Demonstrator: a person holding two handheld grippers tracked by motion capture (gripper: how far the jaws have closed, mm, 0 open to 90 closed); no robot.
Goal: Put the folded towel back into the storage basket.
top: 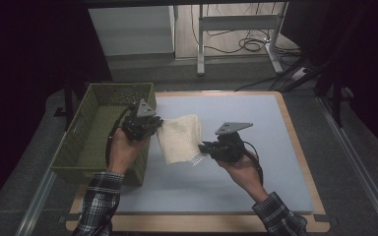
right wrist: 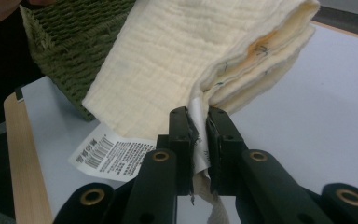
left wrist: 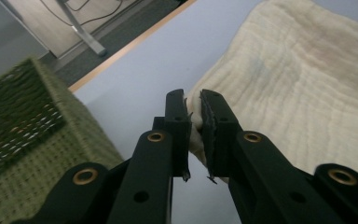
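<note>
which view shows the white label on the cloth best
The right gripper view: the label hangs beside the right gripper, barcode and print visible. In the high view it's a small white tag at the cloth's lower corner.

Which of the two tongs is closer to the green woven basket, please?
Left. The left tongs hold the folded cream cloth right beside the green woven basket, over its right wall. The right tongs grip the cloth's opposite end, farther out over the table.

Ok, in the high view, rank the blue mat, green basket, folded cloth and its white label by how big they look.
1. Blue mat, by far the largest.
2. Green basket.
3. Folded cloth, held up off the mat, so it may look slightly bigger than it is.
4. White label, a tiny tag at the cloth's lower edge.
</note>
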